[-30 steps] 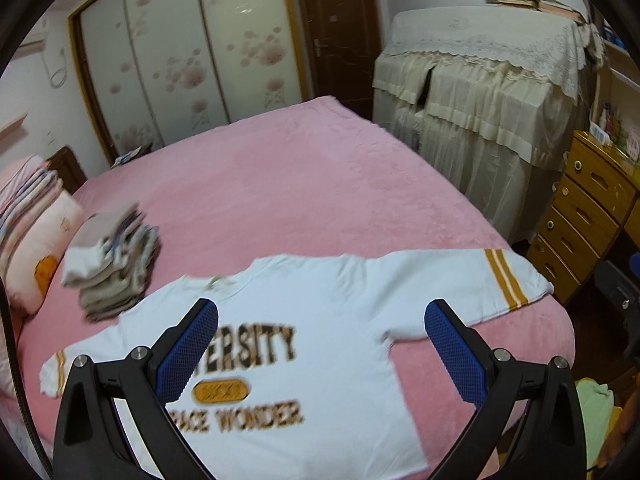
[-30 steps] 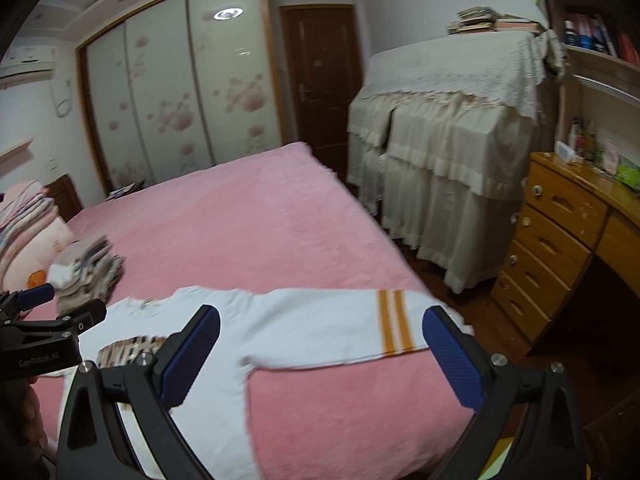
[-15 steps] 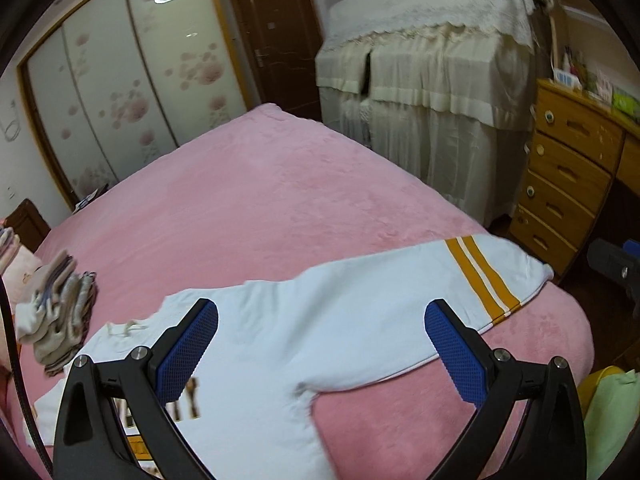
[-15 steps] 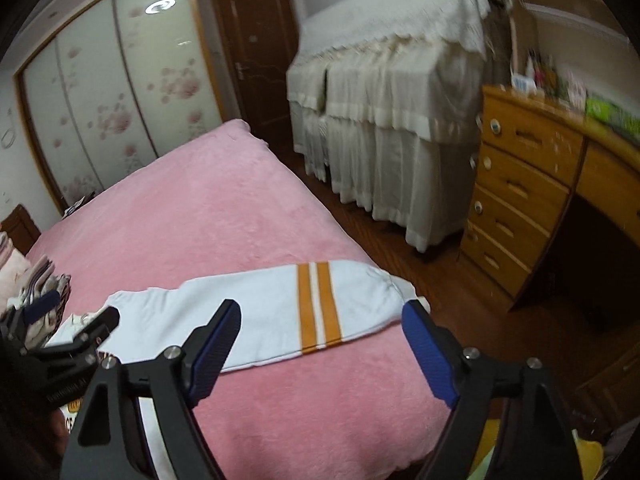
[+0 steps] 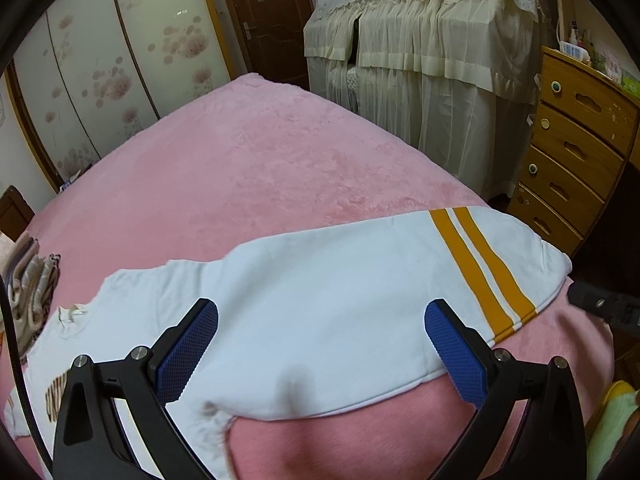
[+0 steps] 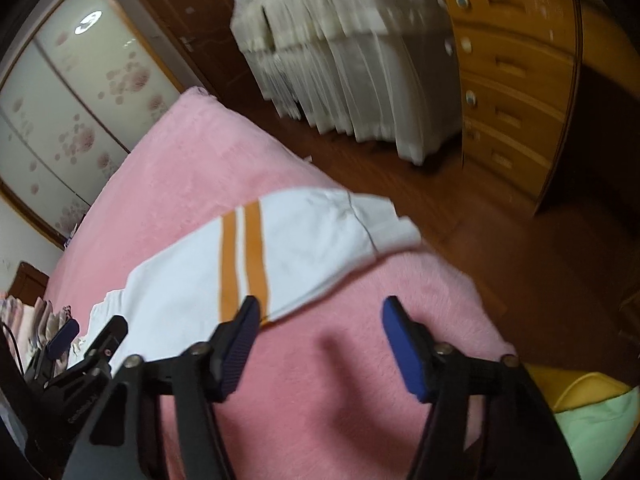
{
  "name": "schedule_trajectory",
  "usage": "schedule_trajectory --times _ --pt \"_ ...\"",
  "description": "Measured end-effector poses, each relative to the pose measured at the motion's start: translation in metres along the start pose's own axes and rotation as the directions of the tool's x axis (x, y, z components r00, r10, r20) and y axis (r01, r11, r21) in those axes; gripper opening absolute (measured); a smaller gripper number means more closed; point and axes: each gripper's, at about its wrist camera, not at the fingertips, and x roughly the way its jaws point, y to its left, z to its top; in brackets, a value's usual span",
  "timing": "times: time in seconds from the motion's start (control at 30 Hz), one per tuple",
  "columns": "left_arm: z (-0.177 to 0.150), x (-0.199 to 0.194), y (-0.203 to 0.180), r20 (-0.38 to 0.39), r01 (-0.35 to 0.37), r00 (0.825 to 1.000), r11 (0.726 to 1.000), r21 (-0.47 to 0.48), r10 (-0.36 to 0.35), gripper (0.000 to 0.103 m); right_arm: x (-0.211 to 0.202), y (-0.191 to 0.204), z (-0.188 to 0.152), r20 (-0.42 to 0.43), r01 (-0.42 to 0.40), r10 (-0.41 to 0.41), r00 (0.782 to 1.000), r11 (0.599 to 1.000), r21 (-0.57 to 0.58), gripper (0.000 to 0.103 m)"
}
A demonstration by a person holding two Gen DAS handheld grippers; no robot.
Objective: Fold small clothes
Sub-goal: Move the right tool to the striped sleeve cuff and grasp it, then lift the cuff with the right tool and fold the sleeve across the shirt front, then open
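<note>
Left gripper (image 5: 321, 344): jaws spread wide, nothing between the pads, hovering over the white shirt (image 5: 304, 312). Right gripper (image 6: 320, 346): jaws also apart, grasping nothing; its left pad (image 6: 240, 344) sits at the lower hem of the sleeve (image 6: 256, 256), contact not resolvable.

Shirt lies flat on the pink bed (image 5: 248, 160), along the near edge. Sleeve reaches toward the bed's right corner, with two orange stripes (image 5: 476, 264) near the cuff.

Left view only: shirt body, collar (image 5: 72, 312), a fragment of brown lettering (image 5: 56, 392) at the lower left, mostly hidden behind the gripper frame. A stack of folded clothes (image 5: 32, 292) sits at the left edge of the bed, cut by the frame border. A dark tip of the right gripper shows just beyond the cuff, at the right margin.

Right view only: the cuff (image 6: 384, 224) hangs past the bed's edge over the wood floor (image 6: 460, 208). The left gripper appears at the lower left, over the shirt. Right view is motion-blurred; the drawers (image 6: 516, 72) and the draped furniture (image 6: 352, 60) are smeared.

Both views: a green and yellow item (image 6: 592, 412) at the lower right, cut off, not identifiable. Wardrobe doors (image 5: 120, 60) stand behind the bed.
</note>
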Motion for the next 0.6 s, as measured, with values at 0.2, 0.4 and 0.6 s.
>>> schedule_trajectory --times 0.2,0.4,0.6 --pt "0.003 0.012 -0.008 -0.010 -0.018 1.000 1.000 -0.002 0.018 0.103 0.030 -0.011 0.012 -0.034 -0.023 0.025 0.999 0.997 0.067 0.050" --pt "0.000 0.011 0.001 -0.027 -0.017 1.000 1.000 -0.022 0.016 0.103 0.056 -0.014 0.029 -0.044 0.004 0.001 0.999 0.993 0.114 0.039" --pt "-0.009 -0.002 0.031 -0.041 -0.035 0.999 0.997 -0.065 0.032 0.103 0.037 0.006 0.027 0.064 0.000 -0.004 0.998 0.998 0.056 0.010"
